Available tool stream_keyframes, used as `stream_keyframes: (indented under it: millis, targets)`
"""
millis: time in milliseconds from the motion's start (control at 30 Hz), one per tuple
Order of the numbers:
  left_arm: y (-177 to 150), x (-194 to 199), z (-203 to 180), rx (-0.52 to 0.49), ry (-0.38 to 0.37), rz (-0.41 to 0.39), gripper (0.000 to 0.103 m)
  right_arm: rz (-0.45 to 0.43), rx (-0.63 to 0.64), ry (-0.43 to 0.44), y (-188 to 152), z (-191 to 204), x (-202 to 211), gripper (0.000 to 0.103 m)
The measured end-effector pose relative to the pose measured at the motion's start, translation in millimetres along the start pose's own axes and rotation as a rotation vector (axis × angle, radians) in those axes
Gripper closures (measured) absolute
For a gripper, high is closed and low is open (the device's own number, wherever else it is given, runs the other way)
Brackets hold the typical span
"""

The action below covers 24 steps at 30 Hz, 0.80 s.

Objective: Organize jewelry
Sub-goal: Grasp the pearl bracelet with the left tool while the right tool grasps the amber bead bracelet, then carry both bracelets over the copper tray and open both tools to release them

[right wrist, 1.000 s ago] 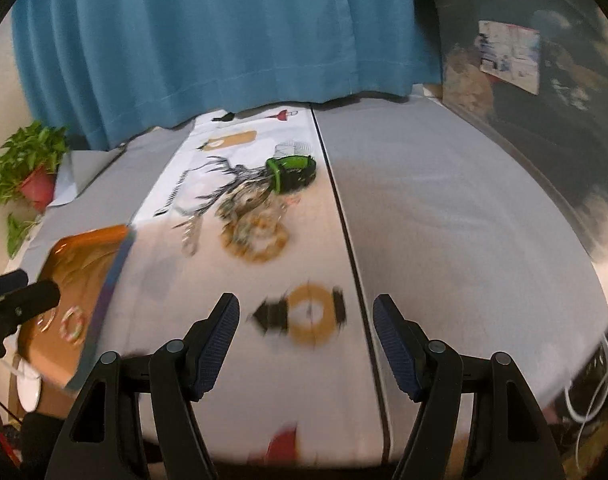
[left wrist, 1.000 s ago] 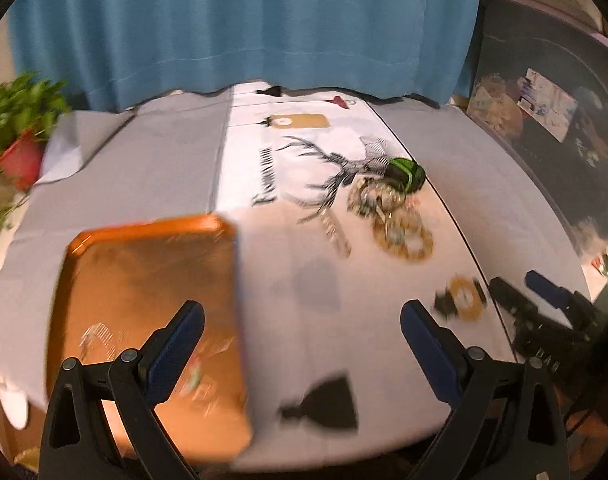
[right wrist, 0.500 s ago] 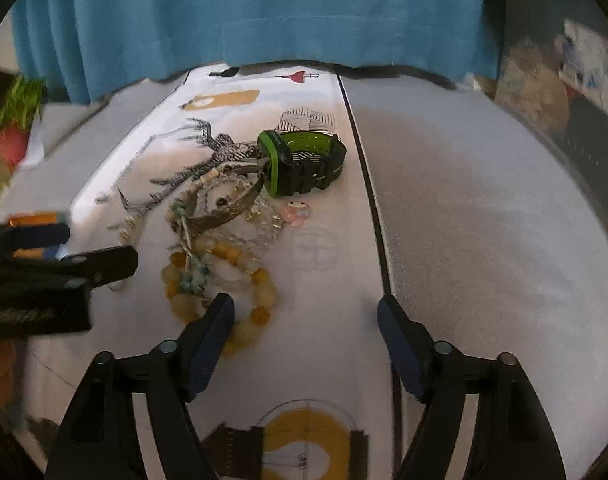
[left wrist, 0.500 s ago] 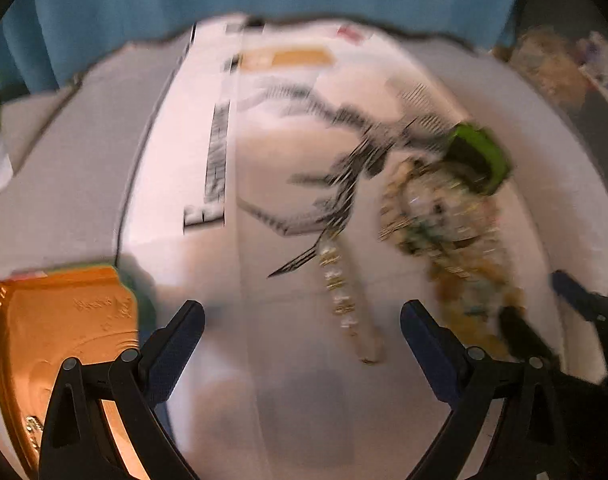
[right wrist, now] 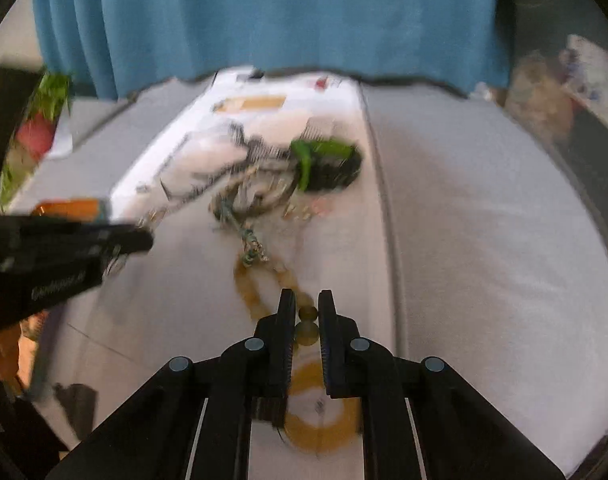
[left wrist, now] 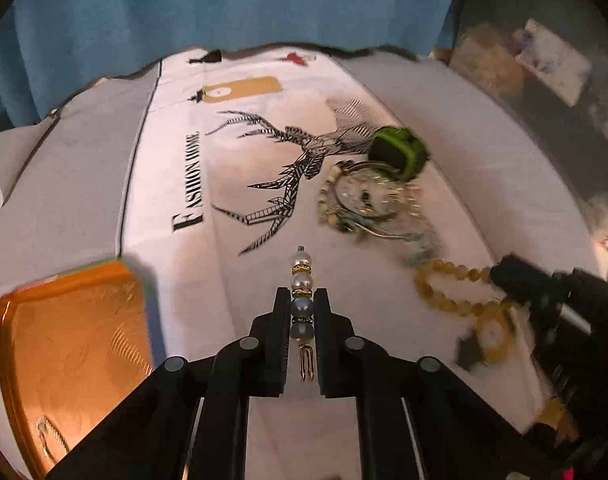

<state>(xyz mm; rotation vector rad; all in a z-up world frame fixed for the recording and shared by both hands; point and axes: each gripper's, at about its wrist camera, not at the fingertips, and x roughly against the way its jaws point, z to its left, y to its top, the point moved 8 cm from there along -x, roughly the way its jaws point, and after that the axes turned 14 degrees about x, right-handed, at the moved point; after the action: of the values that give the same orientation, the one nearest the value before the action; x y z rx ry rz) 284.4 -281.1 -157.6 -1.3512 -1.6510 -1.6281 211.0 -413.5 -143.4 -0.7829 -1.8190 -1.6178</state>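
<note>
Counter point(left wrist: 484, 152) with deer-print cloth point(left wrist: 239, 184), blue curtain point(left wrist: 223, 4) far, left hand-held gripper point(left wrist: 302, 312) tipped down, just closed pinching pearl clip point(left wrist: 301, 280), right hand-held gripper point(right wrist: 307, 312) just closed pinching yellow bead bracelet point(right wrist: 308, 314).

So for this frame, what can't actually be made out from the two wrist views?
- Left wrist: the orange tray is cut off at the frame edge and partly hidden by the left gripper.
- Left wrist: the right gripper is blurred.
- Right wrist: the jewelry pile is motion-blurred, its pieces inseparable.
</note>
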Motion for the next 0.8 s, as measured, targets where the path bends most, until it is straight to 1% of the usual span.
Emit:
stream_keyframes:
  millis: [167,367,433,567,667,800]
  targets:
    - [-21,54,-1,0.014,-0.066,-0.033,0.094,-0.052,-0.006,-0.013,4,-2,52,0.091]
    - [-49,123,2,-0.004,-0.094,-0.105,0.094,-0.078,0.01,-0.03,-5,17,101,0.091]
    - [-62,144,6,-0.011,-0.082,-0.129,0.094,-0.086,0.022,-0.023,-10,29,116,0.091]
    - [-93,182,18,-0.031,-0.028,-0.185,0.094,-0.105,0.071,0.001,-22,65,150,0.091]
    - [-119,204,30,-0.029,-0.003,-0.207,0.094,-0.122,0.116,0.022,-32,96,172,0.091]
    - [-153,225,48,-0.005,0.024,-0.218,0.094,-0.137,0.155,0.063,-48,133,198,0.091]
